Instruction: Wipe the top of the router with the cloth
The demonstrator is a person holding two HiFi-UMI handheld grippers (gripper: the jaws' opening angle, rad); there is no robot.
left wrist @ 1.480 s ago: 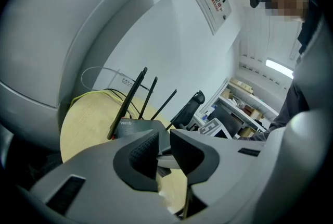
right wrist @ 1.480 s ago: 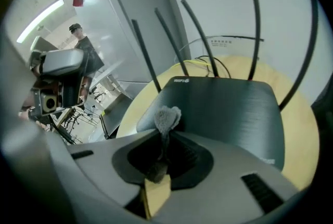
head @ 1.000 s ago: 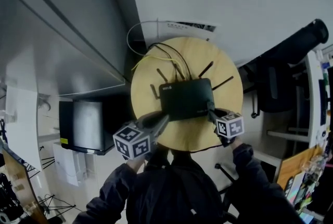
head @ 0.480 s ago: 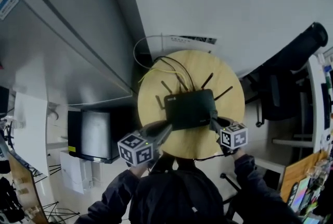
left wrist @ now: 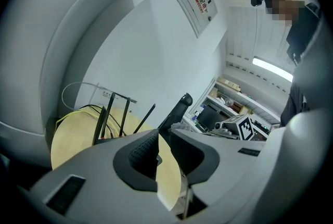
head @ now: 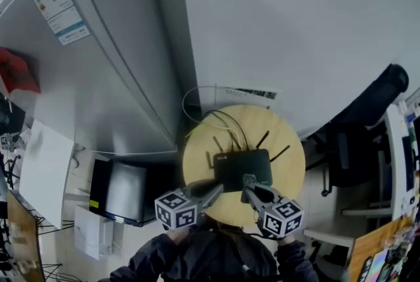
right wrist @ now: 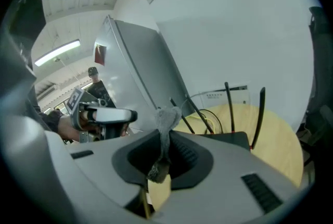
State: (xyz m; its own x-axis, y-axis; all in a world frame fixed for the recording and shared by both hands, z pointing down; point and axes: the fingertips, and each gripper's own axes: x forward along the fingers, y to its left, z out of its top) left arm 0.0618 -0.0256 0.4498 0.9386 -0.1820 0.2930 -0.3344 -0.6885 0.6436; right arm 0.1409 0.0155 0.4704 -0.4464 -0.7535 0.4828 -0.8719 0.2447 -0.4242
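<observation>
**While the right gripper pinches the cloth, the router sits on the round table**

As the head view looks steeply down, the router (head: pixel 243 168) lies flat near the middle of a round table (head: pixel 289 176) of pale wood. It is black, with thin antennas fanned out from its far and side edges. Yellow and black cables (head: pixel 230 126) run off its back toward the wall. A white cable (head: pixel 184 103) loops out past the table's far rim.

Right gripper (head: pixel 249 181): tips over the router's near edge, marker cube toward the person. In the right gripper view the jaws are clamped on the cloth (right wrist: pixel 167 117) (a small grey scrap). It runs up between the pads and pokes out past the tips in a crumpled tuft. The router lies beyond the tuft and to its right. No view settles whether the cloth meets the router's top.

Left gripper (head: pixel 214 190): just beside the router's near left corner, over bare wood. In the left gripper view the jaws are drawn close, with only a narrow slit between the pads. Nothing is held, and pale table shows through the slit. The antennas stand beyond the tips.

Surroundings: a tall grey cabinet (head: pixel 118 77) stands left of the table, with a label (head: pixel 59 2) stuck near its top. A dark chair (head: pixel 371 103) is to the right and a white wall behind.
</observation>
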